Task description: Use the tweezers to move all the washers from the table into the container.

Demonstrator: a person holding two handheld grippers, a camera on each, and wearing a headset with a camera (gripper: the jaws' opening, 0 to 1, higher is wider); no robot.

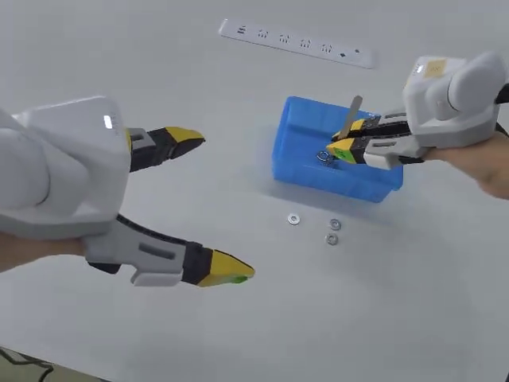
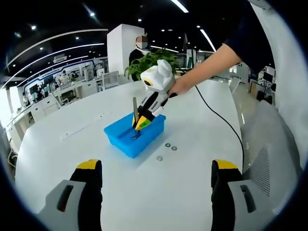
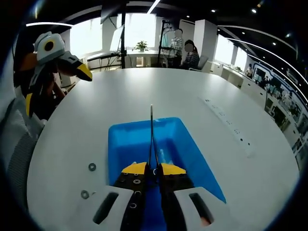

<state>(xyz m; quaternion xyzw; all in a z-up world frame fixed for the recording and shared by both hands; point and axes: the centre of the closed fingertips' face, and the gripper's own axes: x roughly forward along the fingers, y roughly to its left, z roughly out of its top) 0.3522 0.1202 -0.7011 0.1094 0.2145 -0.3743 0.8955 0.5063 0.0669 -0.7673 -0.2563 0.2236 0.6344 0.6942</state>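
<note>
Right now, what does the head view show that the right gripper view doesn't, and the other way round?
Head view: three washers on the table in front of the blue container, and the hand holding the right gripper. Right gripper view: two washers, plus the room beyond the table, with people and a plant. Both: the container, the tweezers clamped in the right gripper, the open left gripper, and the power strip.
</note>
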